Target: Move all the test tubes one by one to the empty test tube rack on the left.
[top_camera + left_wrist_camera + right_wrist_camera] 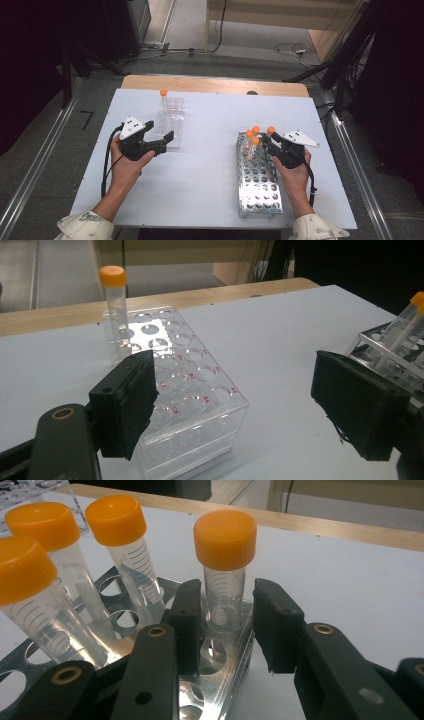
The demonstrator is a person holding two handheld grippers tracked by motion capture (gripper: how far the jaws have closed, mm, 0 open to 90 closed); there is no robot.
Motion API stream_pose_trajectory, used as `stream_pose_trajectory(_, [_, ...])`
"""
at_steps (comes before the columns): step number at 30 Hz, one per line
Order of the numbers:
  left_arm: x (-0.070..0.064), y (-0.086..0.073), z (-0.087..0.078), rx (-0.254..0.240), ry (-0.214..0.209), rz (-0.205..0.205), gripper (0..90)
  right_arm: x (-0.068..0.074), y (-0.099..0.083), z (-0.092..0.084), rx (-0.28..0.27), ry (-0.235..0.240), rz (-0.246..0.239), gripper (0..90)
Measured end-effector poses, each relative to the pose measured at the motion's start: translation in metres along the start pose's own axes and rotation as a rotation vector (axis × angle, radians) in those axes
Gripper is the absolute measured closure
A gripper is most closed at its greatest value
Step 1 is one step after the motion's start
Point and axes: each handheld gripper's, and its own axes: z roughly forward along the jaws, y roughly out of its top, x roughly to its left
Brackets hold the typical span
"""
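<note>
Orange-capped tube (224, 575) stands upright in the metal rack's (260, 192) far corner, between the right hand-held gripper's (227, 625) jaws, which stand close on either side; contact unclear. Right hand (295, 172) lies level beside the rack. Left hand-held gripper (159, 137) gapes empty by the clear rack (200, 405), forearm angled inward.

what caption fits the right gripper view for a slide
Right claw straddling an orange-capped tube in the metal rack, three more capped tubes alongside.
</note>
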Motion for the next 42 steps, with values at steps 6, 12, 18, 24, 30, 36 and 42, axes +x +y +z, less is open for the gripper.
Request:
stream_pose_trajectory(6, [-0.001,0.0,0.0,-0.001,-0.005,-0.001,19.4,-0.001,0.001,0.0,-0.004,0.001,-0.003,70.5])
stream_pose_trajectory(12, [-0.001,0.0,-0.001,-0.005,-0.009,-0.005,19.6,-0.001,0.002,-0.001,-0.012,0.0,-0.005,71.5])
stream_pose_trajectory(18, [-0.002,0.0,-0.001,-0.004,-0.015,-0.006,19.6,-0.001,0.012,-0.011,-0.047,-0.004,-0.002,71.6])
stream_pose_trajectory(24, [-0.003,0.001,-0.002,-0.004,-0.019,-0.005,19.7,0.002,0.021,-0.019,-0.076,-0.014,-0.027,71.7])
stream_pose_trajectory(30, [-0.003,0.001,-0.002,-0.006,-0.026,-0.009,19.6,0.002,0.028,-0.031,-0.107,-0.023,-0.034,71.9])
stream_pose_trajectory(36, [-0.004,0.001,-0.003,-0.009,-0.03,-0.008,19.6,0.004,0.034,-0.048,-0.133,-0.009,-0.032,72.2])
stream_pose_trajectory(42, [-0.004,0.001,-0.003,-0.011,-0.031,-0.01,19.6,0.009,0.036,-0.068,-0.135,0.03,-0.035,72.2])
